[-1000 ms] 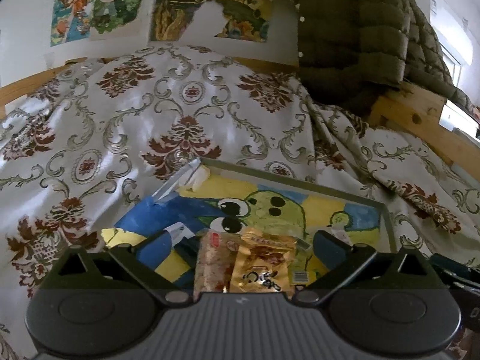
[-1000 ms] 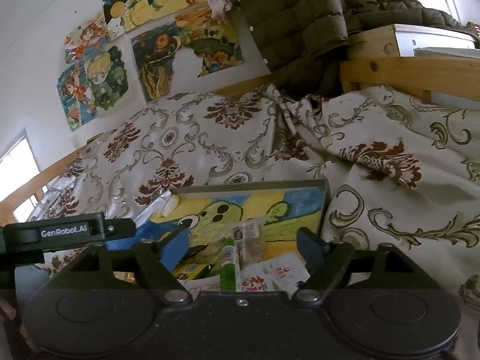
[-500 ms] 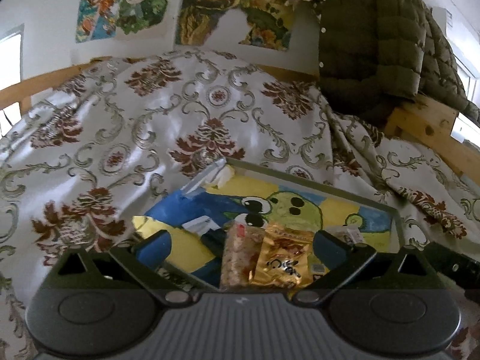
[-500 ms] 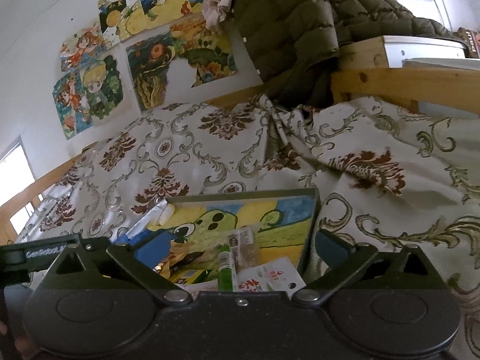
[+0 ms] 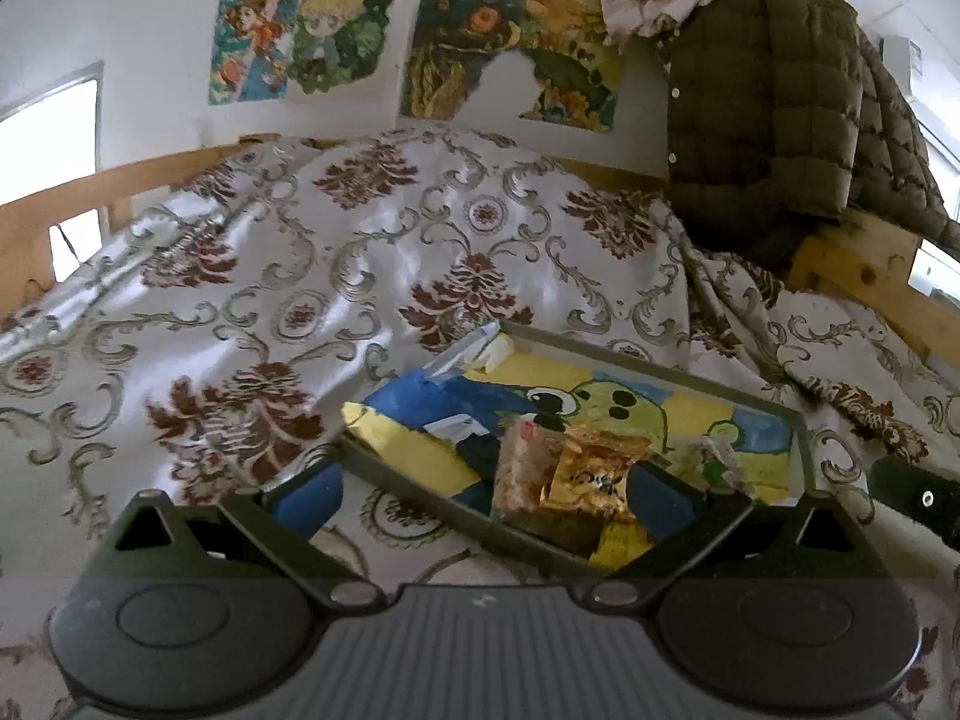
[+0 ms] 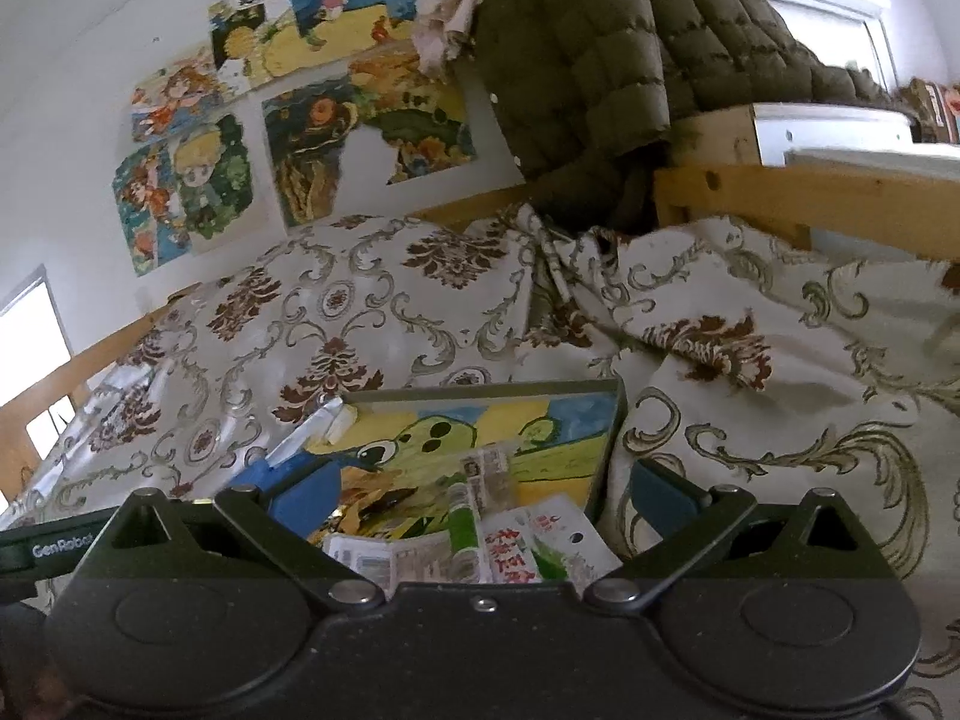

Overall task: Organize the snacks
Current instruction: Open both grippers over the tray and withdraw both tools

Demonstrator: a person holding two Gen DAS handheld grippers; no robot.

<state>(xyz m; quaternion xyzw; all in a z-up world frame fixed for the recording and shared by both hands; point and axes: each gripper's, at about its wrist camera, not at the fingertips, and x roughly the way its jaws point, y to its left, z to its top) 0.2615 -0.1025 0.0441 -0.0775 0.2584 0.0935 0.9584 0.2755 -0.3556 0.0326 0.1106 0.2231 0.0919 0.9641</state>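
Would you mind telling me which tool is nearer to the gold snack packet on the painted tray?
Left. The left tool has the gold snack packet just ahead, beside its right-hand finger; from the right tool, it is barely visible off to the left.

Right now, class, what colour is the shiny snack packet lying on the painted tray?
Gold, with dark print: the snack packet shows best in the left wrist view, on the tray.

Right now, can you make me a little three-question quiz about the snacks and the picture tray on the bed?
1. True or false: the gold snack packet lies on the painted tray.
2. What colour is the cartoon creature painted on the tray: A red, B green, C purple?
3. Fill in: the right gripper has its jaws ____, with nothing gripped.

Key: 1 true. 2 B. 3 open; they have just been opening.
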